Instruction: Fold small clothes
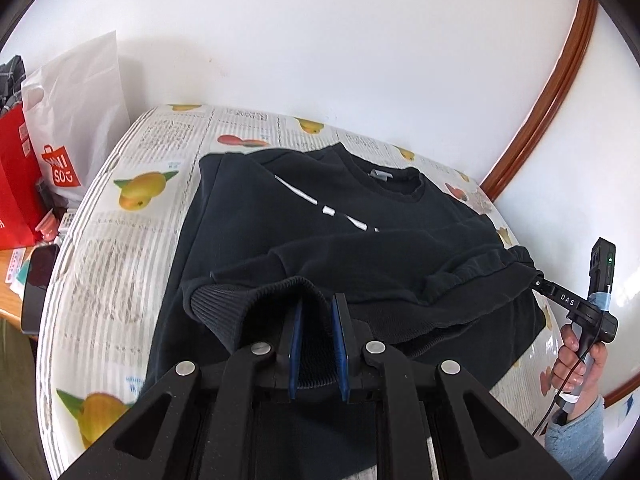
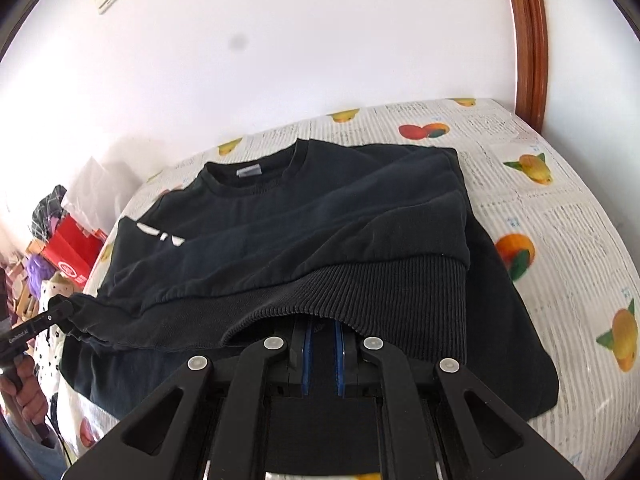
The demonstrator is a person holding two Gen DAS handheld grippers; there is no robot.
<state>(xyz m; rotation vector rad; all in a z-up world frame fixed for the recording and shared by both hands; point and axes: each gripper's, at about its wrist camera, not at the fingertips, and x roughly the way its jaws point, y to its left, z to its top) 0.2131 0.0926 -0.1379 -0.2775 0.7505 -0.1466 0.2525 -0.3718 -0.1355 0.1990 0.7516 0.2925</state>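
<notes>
The black sweatshirt [image 1: 344, 216] lies on a table [image 1: 132, 216] covered in a fruit-print cloth, collar [image 1: 394, 178] at the far end, away from both tongs, and ribbed hem [image 2: 360, 288] at the near end. Its long axis runs straight ahead from the tongs toward the wall.

The left tongs [image 1: 318, 344] are nearly pressed together, pinching the hem at its left corner; the ribbing bunches up between the blue pads [image 1: 297, 344]. The right tongs [image 2: 323, 354] are likewise almost closed on the hem at the right corner, the ribbed band draping over their tips. In the left view the right tongs show off to the right, gripping the cloth, with a hand [image 1: 576, 364] on the handle.

Both hem corners are lifted off the table, and the hem edge sags between the two grips. The sleeves appear already turned in across the chest.

The next move, as I judge it, is to carry the hem forward over the body toward the collar. Neither hand is plainly nearer; both hold the same edge, side by side, so they should travel together and level, or the fold will skew. The slack middle may drag and wrinkle.
</notes>
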